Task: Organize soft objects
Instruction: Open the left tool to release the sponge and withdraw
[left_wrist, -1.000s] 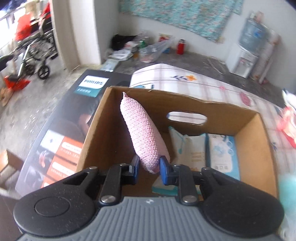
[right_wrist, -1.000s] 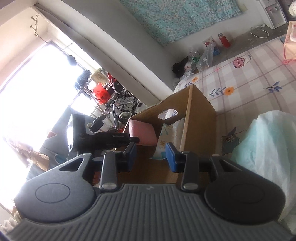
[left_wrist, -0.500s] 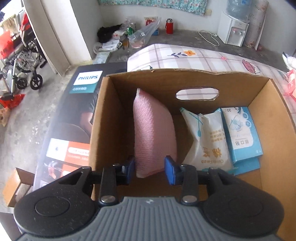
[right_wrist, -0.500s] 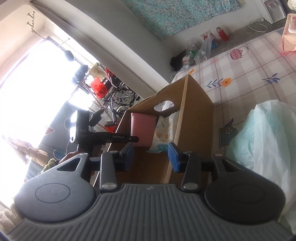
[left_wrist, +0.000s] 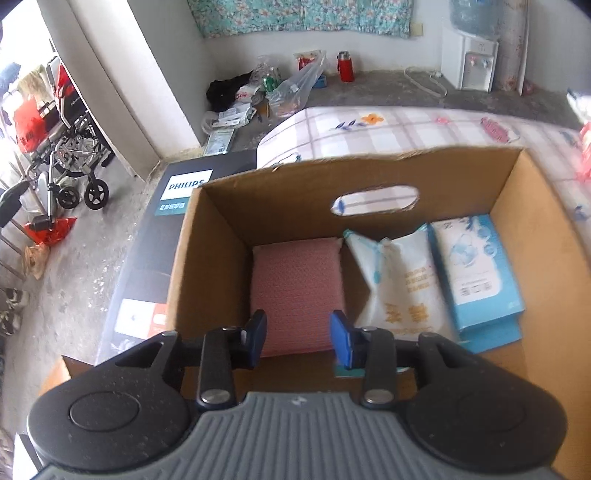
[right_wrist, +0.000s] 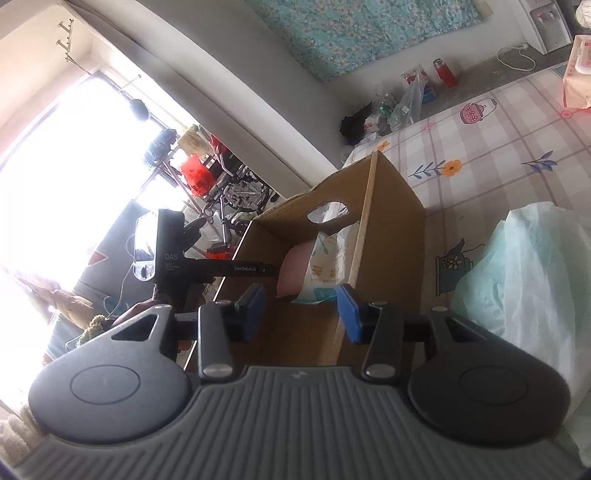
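Cardboard box (left_wrist: 546, 236) sits before you on the checked surface (left_wrist: 406, 129); your pink cushion (left_wrist: 297, 295) lies flat inside it at its 9 o'clock side, just beside a white packet (left_wrist: 402, 280) and blue pack (left_wrist: 476, 266); your left gripper (left_wrist: 298, 338) hangs above the cushion, fingers spread, holding nothing; your right gripper (right_wrist: 301, 312) is likewise spread, with a pale green bag (right_wrist: 524, 280) at its 3 o'clock.

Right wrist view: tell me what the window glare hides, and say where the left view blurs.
Right wrist view: the window is blown out to white, nothing outside can be read, and the left gripper shows dark against it. Left wrist view: evenly lit, the cardboard box sharp inside, the tablecloth smeared toward the right edge.
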